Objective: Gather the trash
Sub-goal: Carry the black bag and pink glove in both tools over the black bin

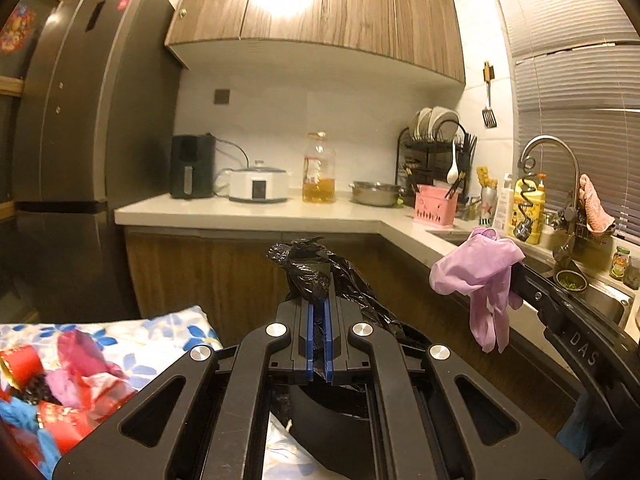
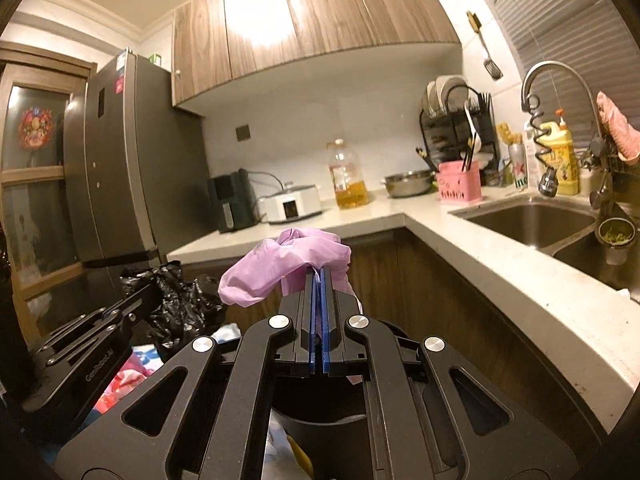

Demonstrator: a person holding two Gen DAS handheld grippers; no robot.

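Mid-carry step, judged: both items lifted in front of the kitchen counter [image 2: 460, 240], drop not yet done; left gripper [image 1: 319, 300] clamped tight on black trash bag [image 1: 320, 268], bag crumpled, glossy, trailing back over the tool; right gripper [image 2: 319, 276] pinched closed on purple glove [image 2: 288, 264], glove limp, bunched above the jaws, fingers dangling in the left view; more trash, red wrappers [image 1: 60, 412], lies on the floral cloth [image 1: 160, 336] below left; next move probably needs the bag mouth spread open, then the glove lowered in and released.
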